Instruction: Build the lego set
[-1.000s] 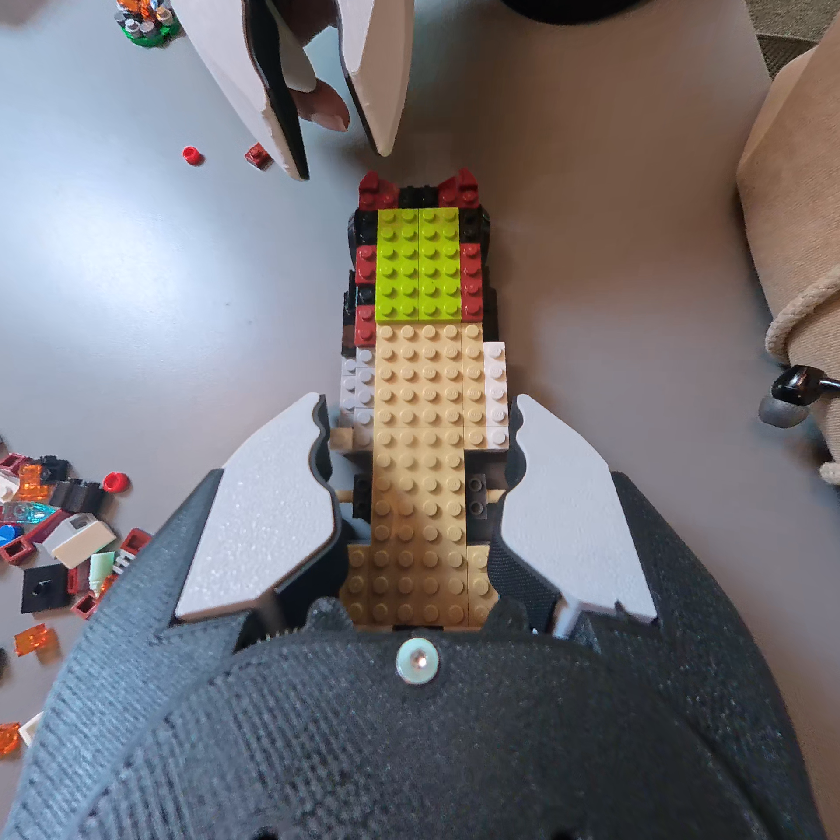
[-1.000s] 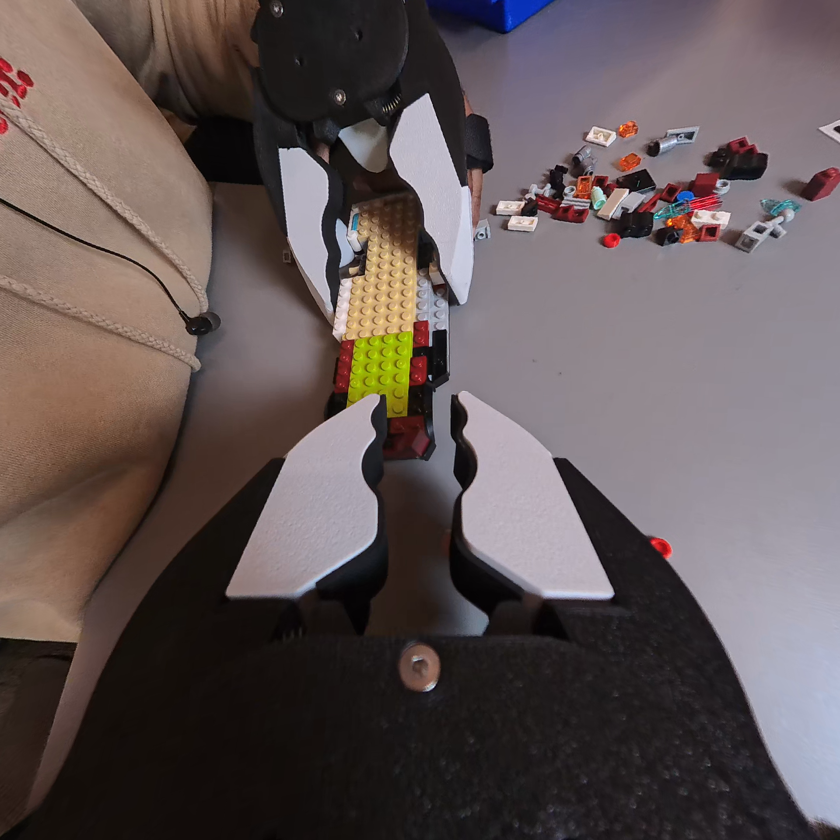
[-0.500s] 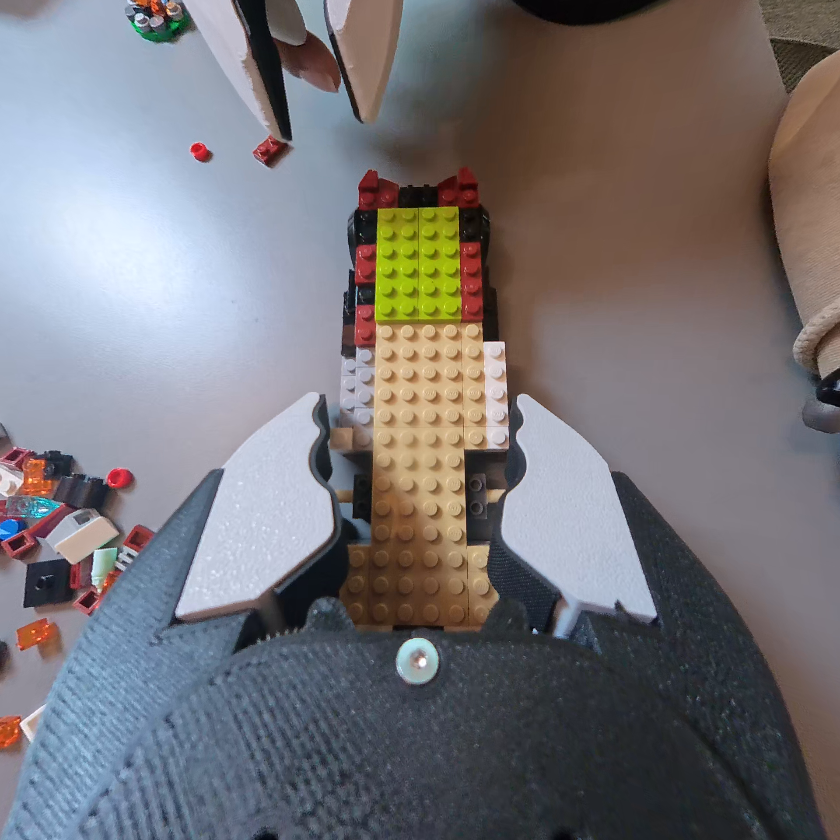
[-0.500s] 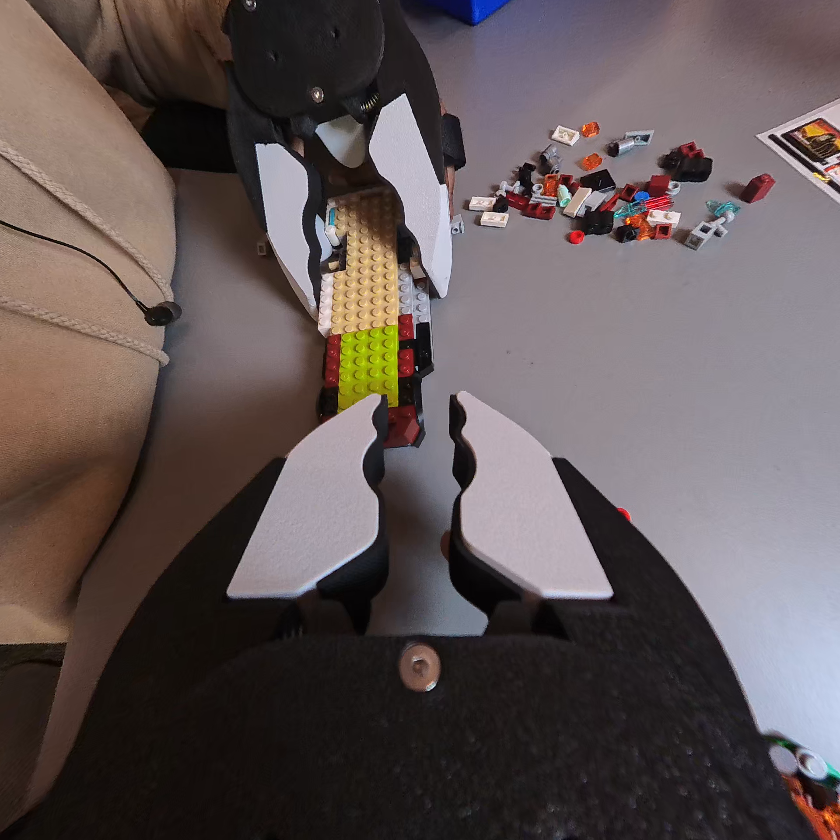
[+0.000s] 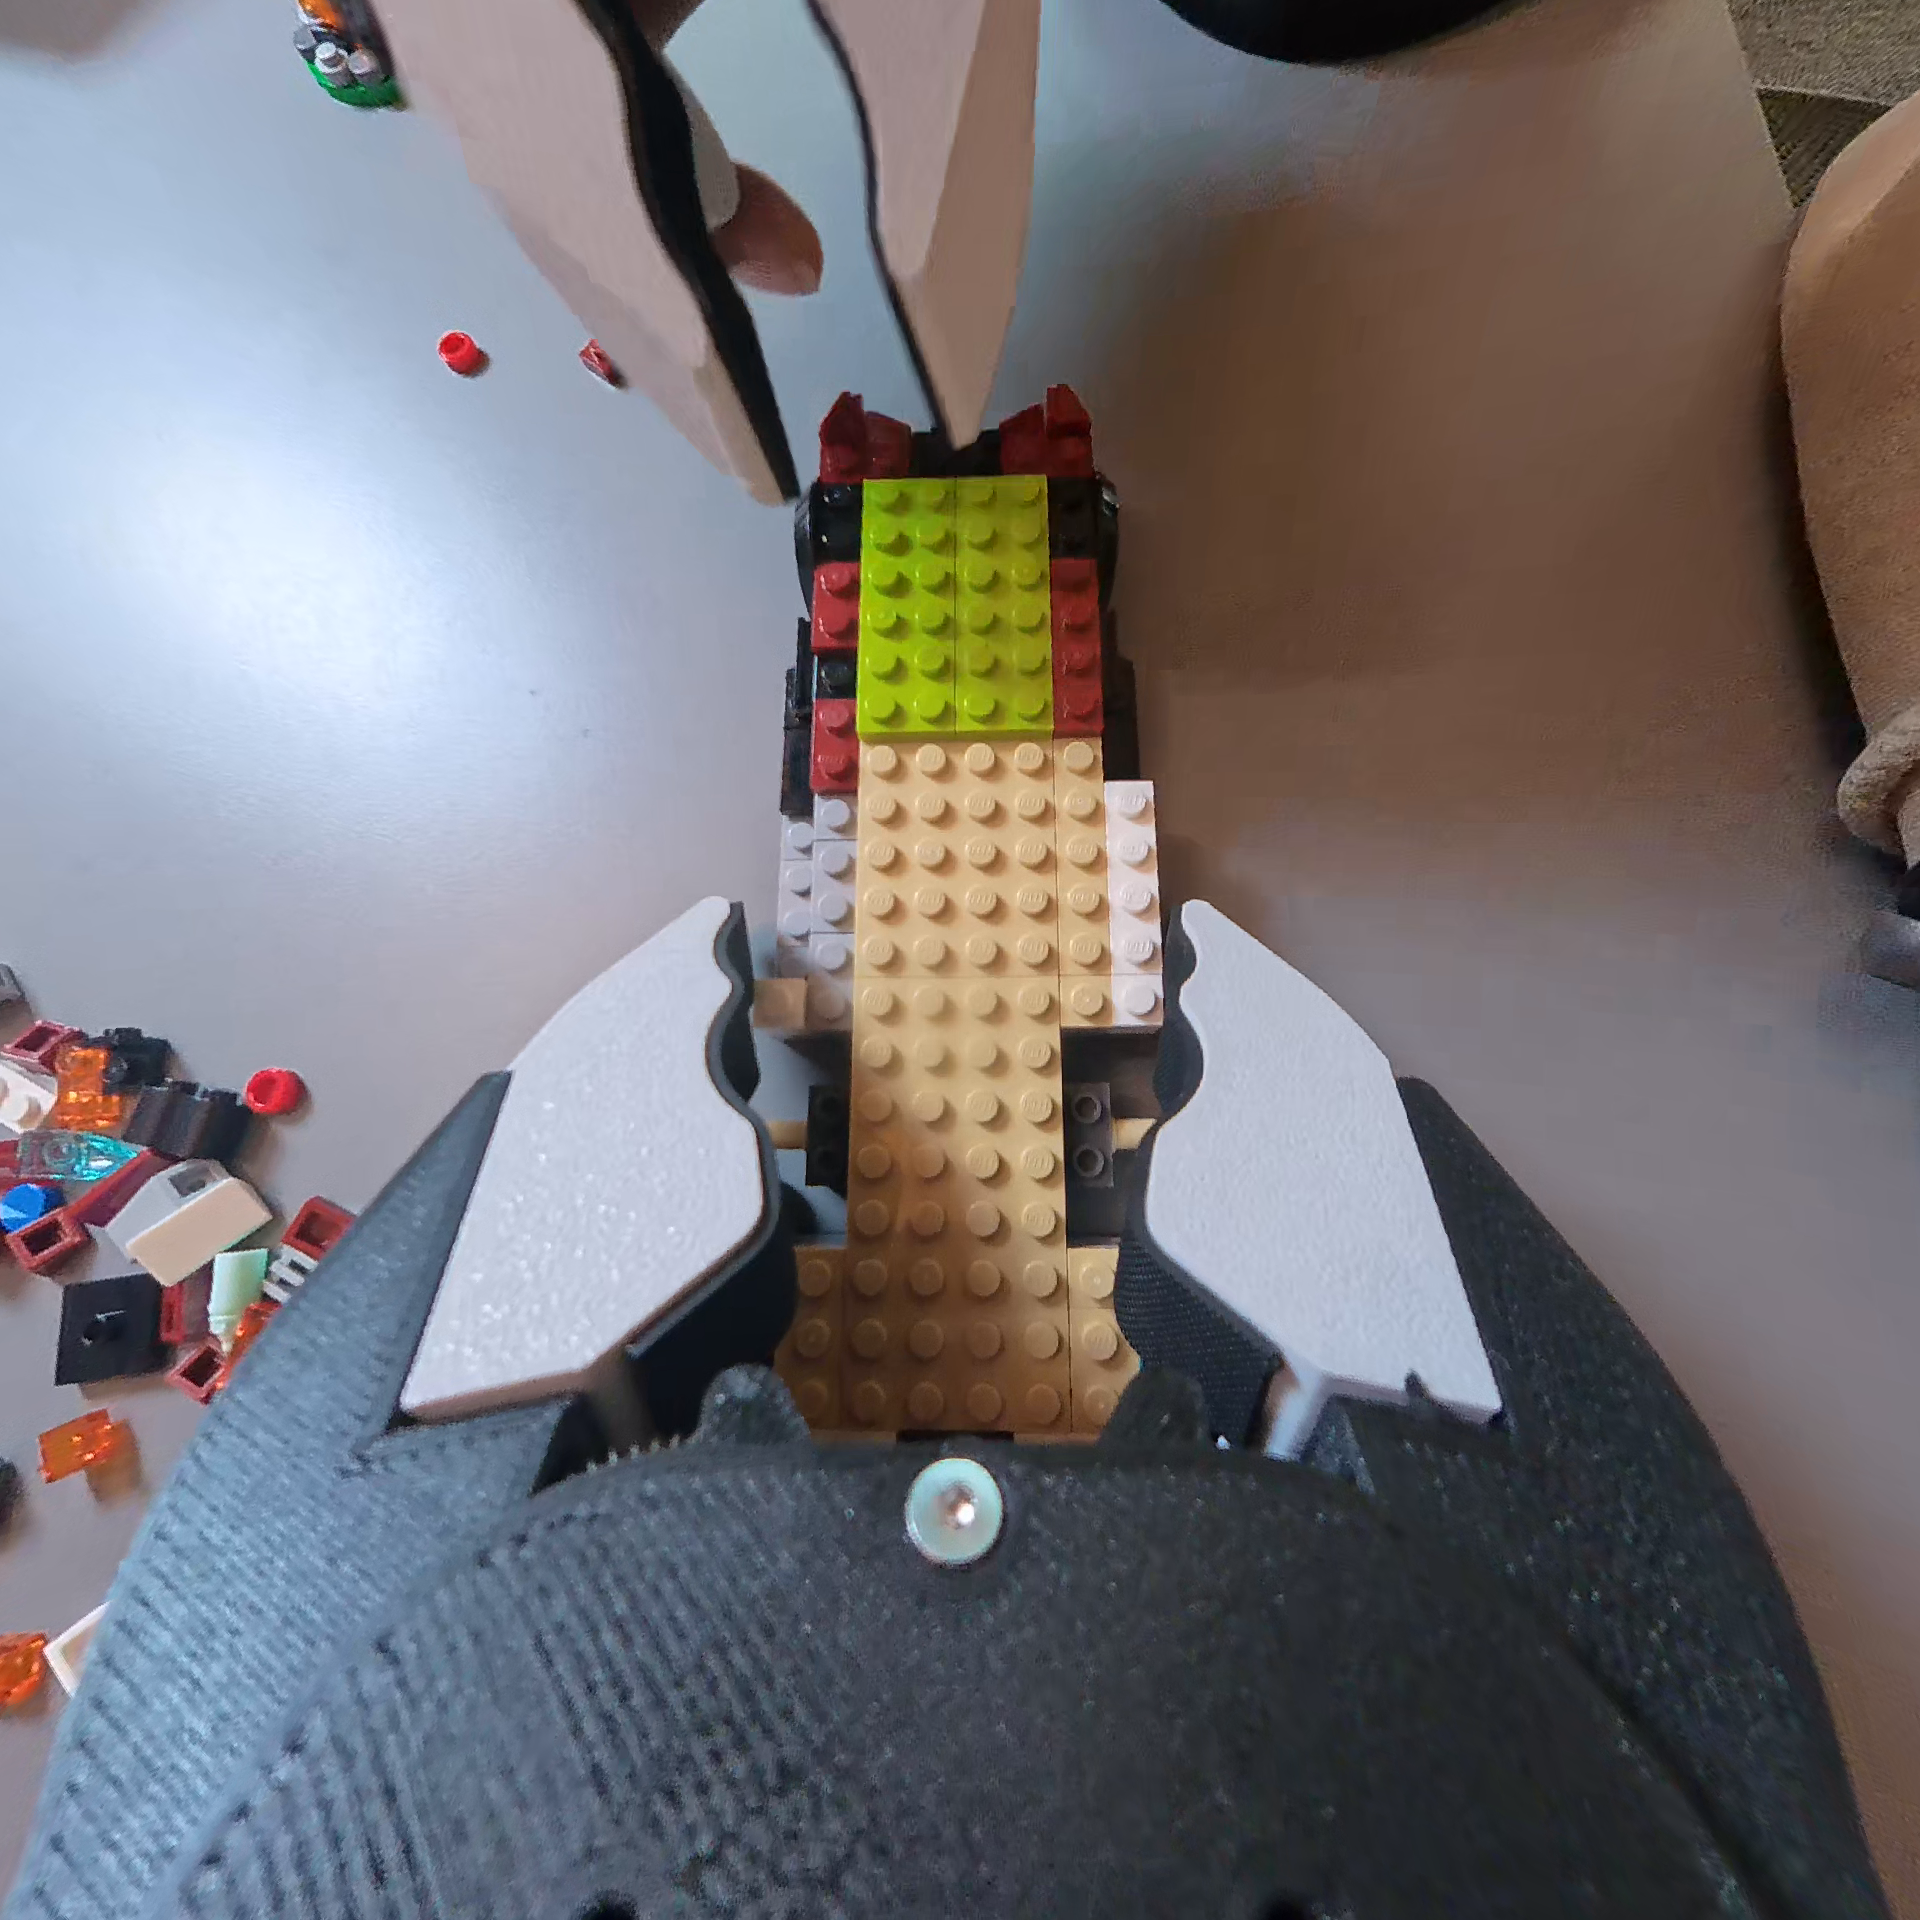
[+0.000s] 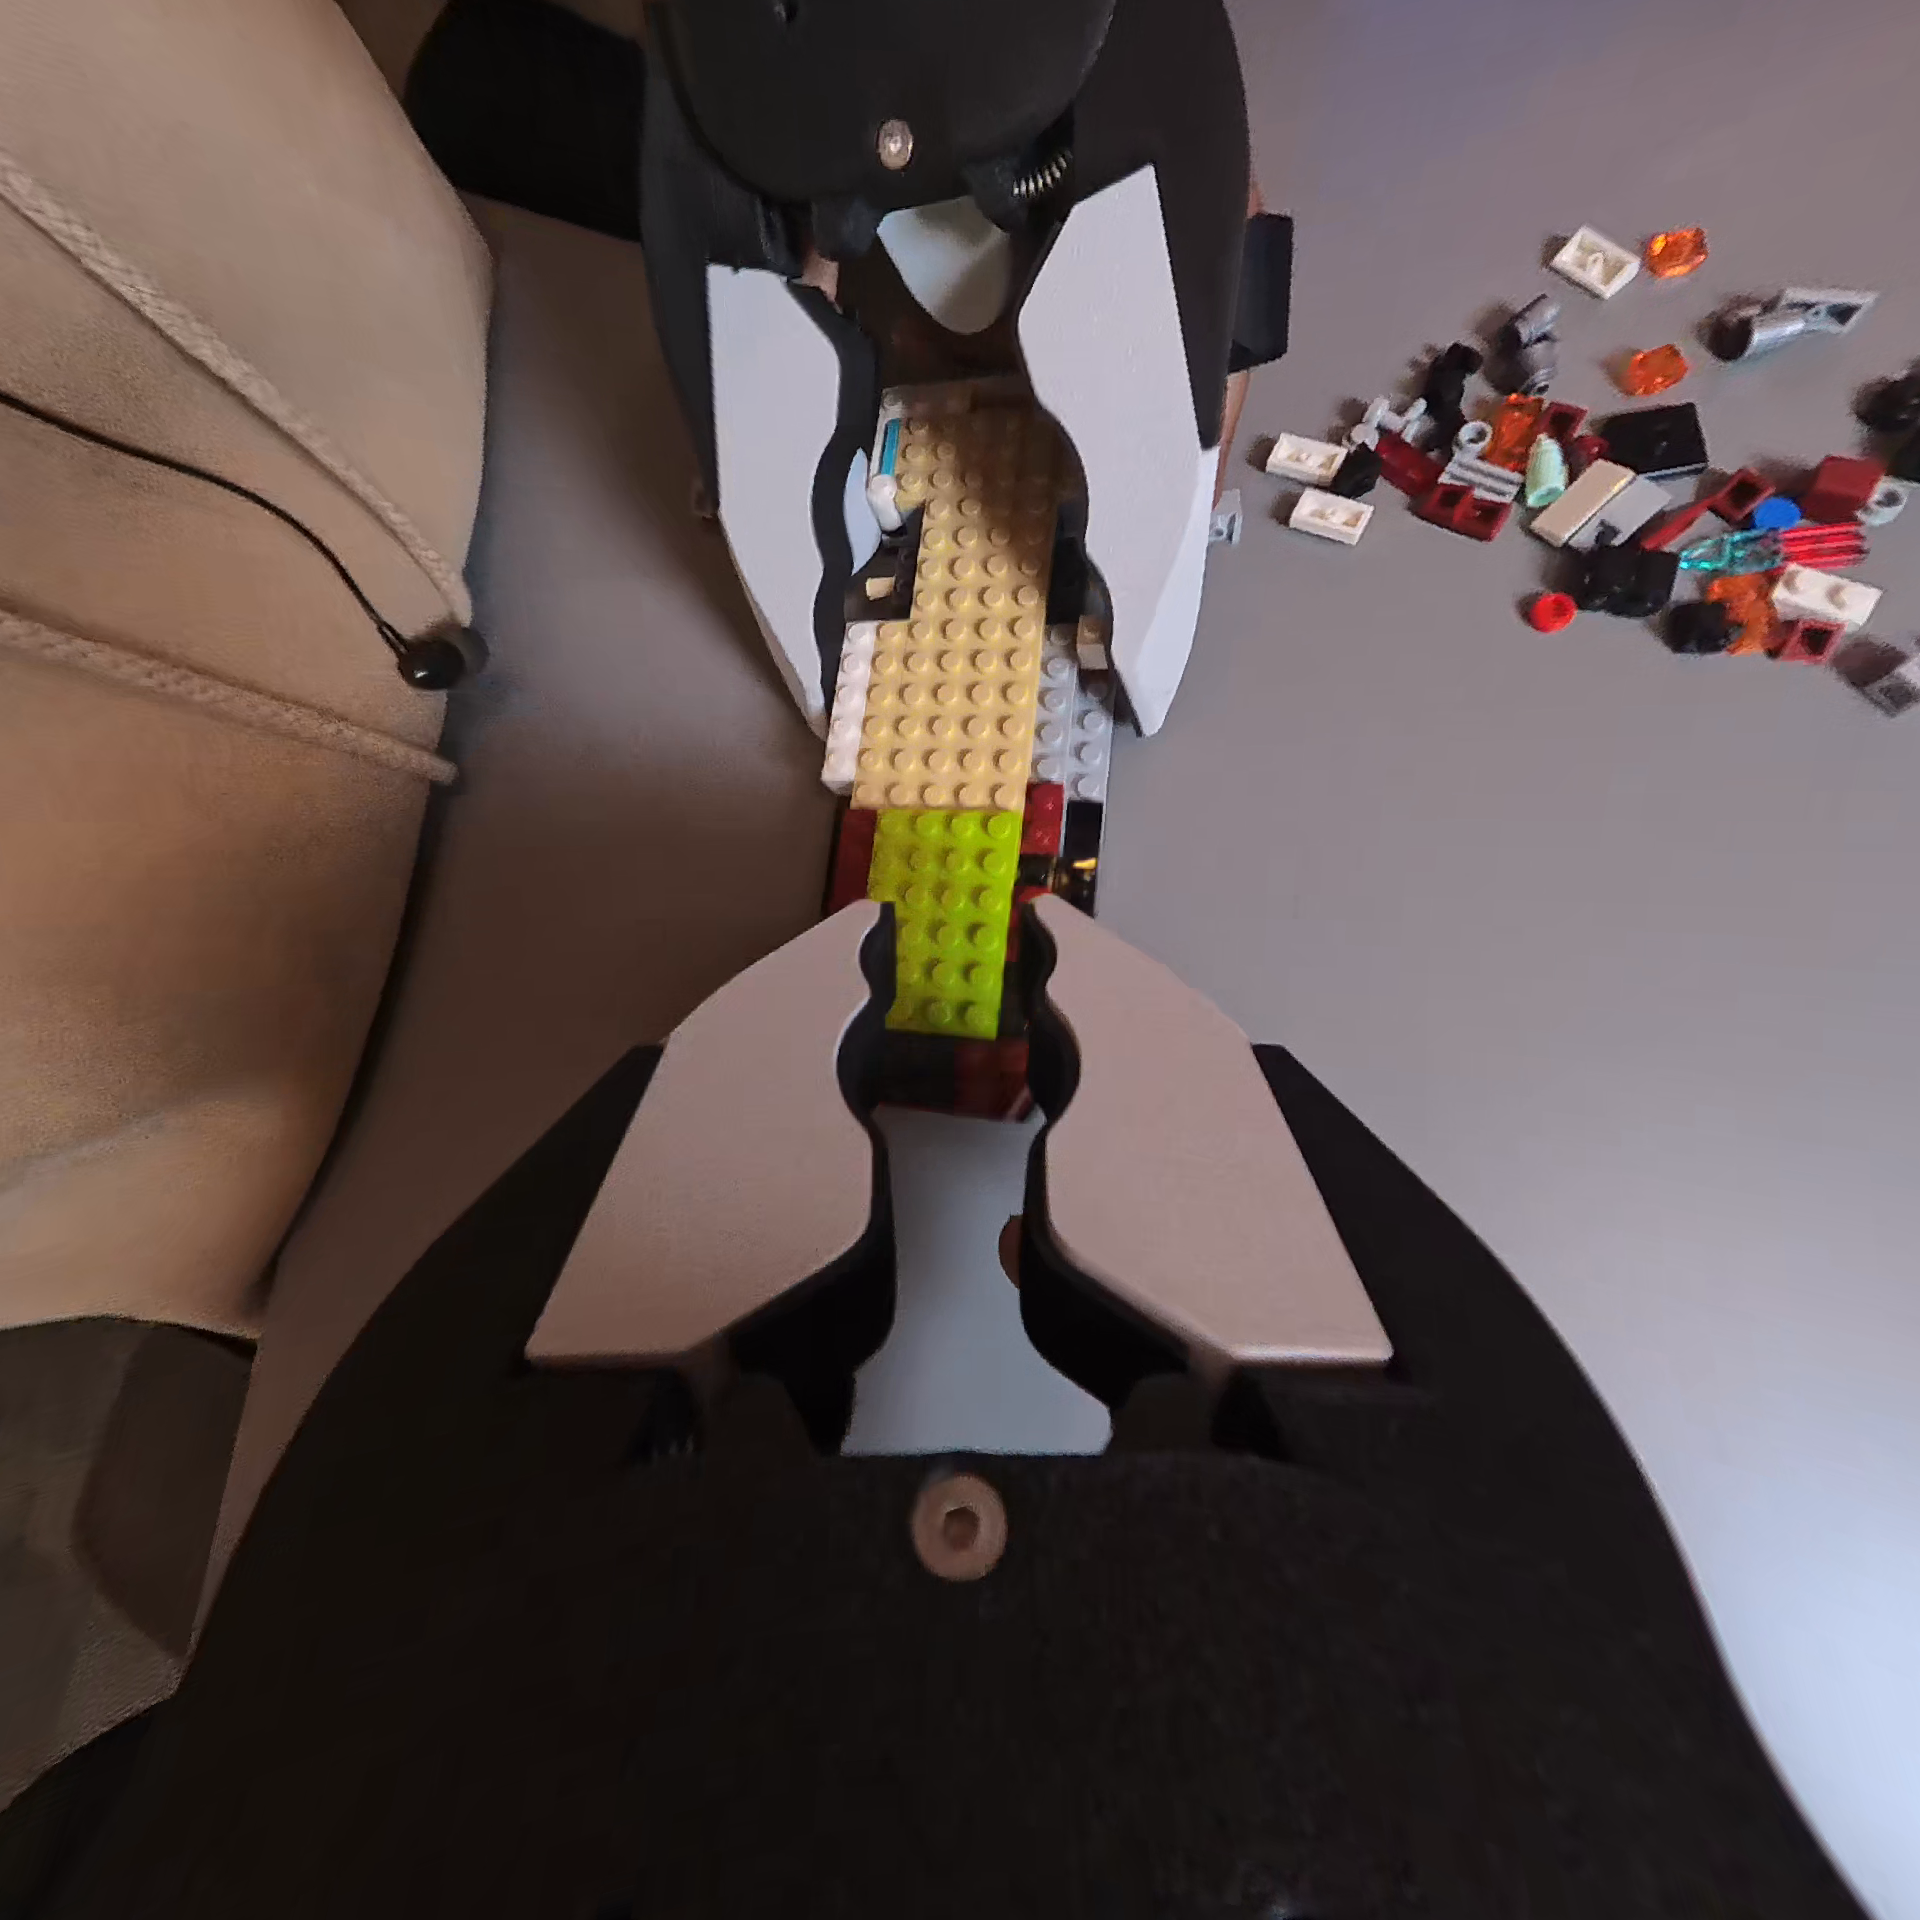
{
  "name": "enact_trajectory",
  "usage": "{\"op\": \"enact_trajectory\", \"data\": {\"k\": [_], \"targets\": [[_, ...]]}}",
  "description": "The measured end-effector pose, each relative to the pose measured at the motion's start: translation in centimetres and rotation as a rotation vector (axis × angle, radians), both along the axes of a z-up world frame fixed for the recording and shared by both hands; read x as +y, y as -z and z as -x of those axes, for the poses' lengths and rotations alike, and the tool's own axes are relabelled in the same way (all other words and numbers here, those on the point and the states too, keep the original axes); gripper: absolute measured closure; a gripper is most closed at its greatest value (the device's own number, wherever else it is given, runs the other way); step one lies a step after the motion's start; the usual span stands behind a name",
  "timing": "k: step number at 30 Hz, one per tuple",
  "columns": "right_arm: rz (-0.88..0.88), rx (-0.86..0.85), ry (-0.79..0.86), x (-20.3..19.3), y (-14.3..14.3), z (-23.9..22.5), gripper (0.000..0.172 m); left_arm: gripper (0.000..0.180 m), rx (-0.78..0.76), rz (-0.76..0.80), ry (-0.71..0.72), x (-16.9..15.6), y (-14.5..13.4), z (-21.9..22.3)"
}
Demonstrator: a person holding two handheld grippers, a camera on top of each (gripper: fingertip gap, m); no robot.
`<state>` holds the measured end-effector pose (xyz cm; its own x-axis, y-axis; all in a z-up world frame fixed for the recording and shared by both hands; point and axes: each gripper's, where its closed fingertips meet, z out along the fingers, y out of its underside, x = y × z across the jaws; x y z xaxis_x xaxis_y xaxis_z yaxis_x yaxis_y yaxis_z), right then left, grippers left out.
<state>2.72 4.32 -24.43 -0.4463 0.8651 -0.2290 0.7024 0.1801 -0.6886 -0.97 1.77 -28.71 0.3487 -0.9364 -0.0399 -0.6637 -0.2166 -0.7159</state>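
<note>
A long brick model lies on the grey table, with a tan top, a lime green section and dark red pieces at its far end. My left gripper is shut on the model's tan rear part, one finger on each side. It also shows in the right wrist view, around the model. My right gripper hovers over the lime and dark red end, narrowly open with nothing in its grasp. In the left wrist view its tips stand at the model's far end.
A pile of small loose bricks lies left of my left gripper and shows at the right in the right wrist view. A red round stud and a small green-based build lie farther off. A person's beige top borders the table. My right fingertips sit around 7 centimetres from my left ones.
My right gripper drew back a little, then moved forward and down over the model's dark red and lime end, its fingers slightly closer together. My left gripper and the model stayed put.
</note>
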Motion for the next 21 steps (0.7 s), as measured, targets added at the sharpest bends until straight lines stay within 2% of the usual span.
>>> {"op": "enact_trajectory", "data": {"k": [9,16,21], "targets": [[0.010,-0.121,-0.097,-0.5,2.4,3.2,0.154,0.105,0.000,0.000,0.004,-0.1,0.0,0.0],[0.088,-0.190,-0.154,-1.0,2.8,3.3,0.156,0.104,-0.003,0.011,0.006,-0.2,0.1,0.0],[0.066,-0.172,-0.161,-1.0,2.7,3.3,0.157,0.104,-0.003,0.032,-0.007,-0.2,0.2,0.0]]}}
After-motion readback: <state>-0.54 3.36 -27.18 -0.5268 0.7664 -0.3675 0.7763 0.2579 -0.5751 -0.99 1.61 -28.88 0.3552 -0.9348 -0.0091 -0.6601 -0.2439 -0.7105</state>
